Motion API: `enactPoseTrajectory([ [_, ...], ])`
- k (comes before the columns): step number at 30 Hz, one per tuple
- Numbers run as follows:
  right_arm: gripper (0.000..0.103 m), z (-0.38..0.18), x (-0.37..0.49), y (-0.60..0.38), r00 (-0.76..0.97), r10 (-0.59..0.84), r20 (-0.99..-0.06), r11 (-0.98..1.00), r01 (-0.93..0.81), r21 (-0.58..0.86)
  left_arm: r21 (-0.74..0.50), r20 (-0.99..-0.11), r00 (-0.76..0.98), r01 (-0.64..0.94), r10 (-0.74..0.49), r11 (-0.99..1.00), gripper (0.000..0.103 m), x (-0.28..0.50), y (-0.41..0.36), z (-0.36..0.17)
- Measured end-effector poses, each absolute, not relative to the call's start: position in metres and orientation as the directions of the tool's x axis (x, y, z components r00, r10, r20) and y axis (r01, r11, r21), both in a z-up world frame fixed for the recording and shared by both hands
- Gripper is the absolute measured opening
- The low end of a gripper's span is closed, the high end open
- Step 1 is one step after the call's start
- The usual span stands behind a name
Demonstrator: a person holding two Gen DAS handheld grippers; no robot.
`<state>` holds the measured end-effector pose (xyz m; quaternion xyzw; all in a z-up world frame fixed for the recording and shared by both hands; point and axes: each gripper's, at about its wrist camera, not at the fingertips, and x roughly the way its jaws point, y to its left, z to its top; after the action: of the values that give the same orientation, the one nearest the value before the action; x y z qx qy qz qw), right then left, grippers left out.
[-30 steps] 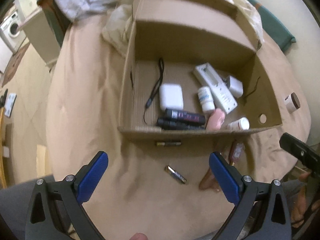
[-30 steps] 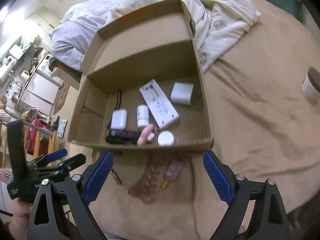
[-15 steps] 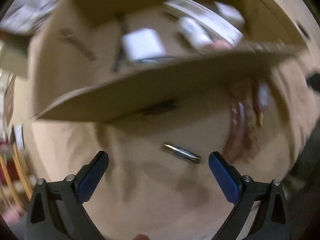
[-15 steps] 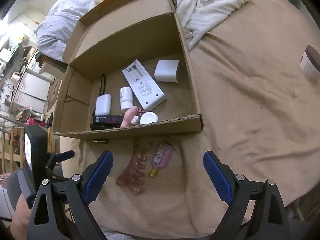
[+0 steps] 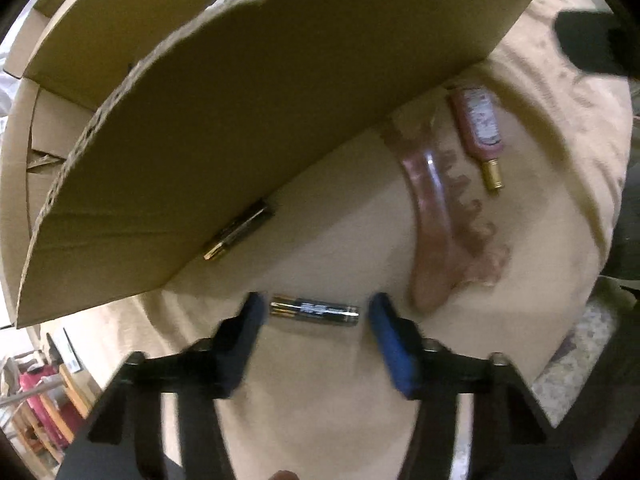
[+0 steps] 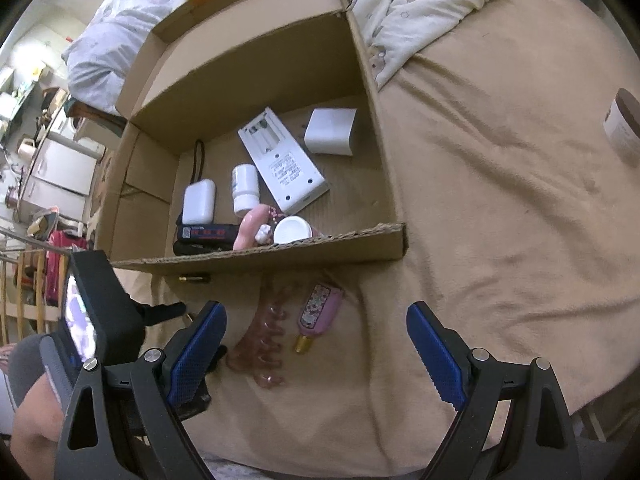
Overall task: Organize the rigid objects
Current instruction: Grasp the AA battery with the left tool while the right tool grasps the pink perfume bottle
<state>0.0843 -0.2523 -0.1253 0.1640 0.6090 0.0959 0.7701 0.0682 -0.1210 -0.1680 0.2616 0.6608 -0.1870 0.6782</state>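
My left claw has dropped and just been narrowing around the battery, pads not yet pressing; box at twelve o'clock next.

Right gripper: black angular frame showing silver screws, blue ridged pads. Left gripper: same black frame, blue pads. Person wearing grey shorts beside left gripper.

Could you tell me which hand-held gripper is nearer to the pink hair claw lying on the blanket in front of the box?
Right. The right hand-held gripper hangs open directly over the pink hair claw. The left hand-held gripper brackets a battery beside it.
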Motion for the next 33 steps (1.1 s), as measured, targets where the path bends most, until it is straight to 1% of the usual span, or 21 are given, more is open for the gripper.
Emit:
enactPoseTrajectory([
  [2, 0.097, -0.131, 0.086, -0.249, 0.222, 0.352, -0.909, 0.927, 0.051, 0.372, 0.124, -0.992, 0.073, 0.599, 0.1, 0.791, 0.04, 0.067, -0.123, -0.164],
  [4, 0.097, -0.14, 0.088, -0.247, 0.195, 0.41, -0.891, 0.9, 0.072, 0.43, 0.137, -0.99, 0.088, 0.599, 0.106, 0.789, 0.04, 0.065, -0.125, -0.16],
  [6, 0.097, -0.151, 0.09, -0.244, 0.164, 0.454, -0.876, 0.876, 0.097, 0.472, 0.122, -0.992, 0.085, 0.561, 0.09, 0.819, 0.04, 0.068, -0.121, -0.155],
  [8, 0.097, -0.16, 0.091, -0.236, 0.126, 0.416, -0.9, 0.9, 0.083, 0.428, 0.109, -0.993, 0.095, 0.521, 0.069, 0.847, 0.04, 0.068, -0.117, -0.146],
  [9, 0.095, -0.162, 0.092, -0.232, 0.12, 0.395, -0.911, 0.911, 0.074, 0.405, 0.1, -0.993, 0.101, 0.496, 0.057, 0.862, 0.04, 0.07, -0.113, -0.141],
  [10, 0.089, -0.164, 0.093, -0.227, 0.114, 0.373, -0.921, 0.922, 0.061, 0.381, 0.084, -0.994, 0.107, 0.466, 0.038, 0.881, 0.04, 0.071, -0.109, -0.136],
  [13, 0.081, -0.172, 0.096, -0.214, 0.095, 0.317, -0.944, 0.947, 0.024, 0.32, 0.034, -0.994, 0.112, 0.38, -0.01, 0.924, 0.04, 0.076, -0.094, -0.125],
  [16, 0.08, -0.18, 0.099, -0.203, 0.079, 0.252, -0.965, 0.968, -0.012, 0.252, -0.013, -0.992, 0.118, 0.3, -0.05, 0.954, 0.04, 0.079, -0.08, -0.118],
  [19, 0.077, -0.185, 0.101, -0.194, 0.082, 0.202, -0.976, 0.979, -0.047, 0.198, -0.016, -0.987, 0.147, 0.274, -0.058, 0.962, 0.04, 0.082, -0.071, -0.11],
  [20, 0.075, -0.185, 0.101, -0.193, 0.087, 0.197, -0.976, 0.98, -0.051, 0.193, -0.018, -0.986, 0.153, 0.269, -0.061, 0.963, 0.04, 0.086, -0.069, -0.108],
  [21, 0.066, -0.185, 0.101, -0.193, 0.091, 0.194, -0.977, 0.98, -0.055, 0.19, -0.022, -0.985, 0.157, 0.264, -0.066, 0.964, 0.04, 0.085, -0.063, -0.106],
  [23, 0.057, -0.184, 0.1, -0.194, 0.095, 0.181, -0.979, 0.982, -0.063, 0.175, -0.027, -0.984, 0.161, 0.256, -0.07, 0.966, 0.04, 0.084, -0.061, -0.104],
  [24, 0.043, -0.184, 0.099, -0.194, 0.095, 0.164, -0.982, 0.985, -0.067, 0.159, -0.027, -0.985, 0.16, 0.256, -0.07, 0.966, 0.04, 0.084, -0.059, -0.104],
  [26, 0.039, -0.188, 0.095, -0.193, 0.093, 0.126, -0.988, 0.989, -0.09, 0.118, -0.023, -0.985, 0.162, 0.259, -0.067, 0.966, 0.04, 0.082, -0.057, -0.101],
  [27, 0.032, -0.188, 0.094, -0.191, 0.097, 0.114, -0.989, 0.989, -0.103, 0.104, -0.02, -0.985, 0.162, 0.262, -0.064, 0.965, 0.04, 0.081, -0.059, -0.105],
  [28, 0.031, -0.186, 0.092, -0.189, 0.104, 0.099, -0.99, 0.989, -0.117, 0.087, -0.017, -0.985, 0.162, 0.263, -0.062, 0.965, 0.04, 0.08, -0.059, -0.107],
  [33, 0.027, -0.179, 0.083, -0.196, 0.122, 0.106, -0.987, 0.988, -0.129, 0.09, -0.002, -0.985, 0.168, 0.252, -0.046, 0.968, 0.04, 0.079, -0.058, -0.115],
])
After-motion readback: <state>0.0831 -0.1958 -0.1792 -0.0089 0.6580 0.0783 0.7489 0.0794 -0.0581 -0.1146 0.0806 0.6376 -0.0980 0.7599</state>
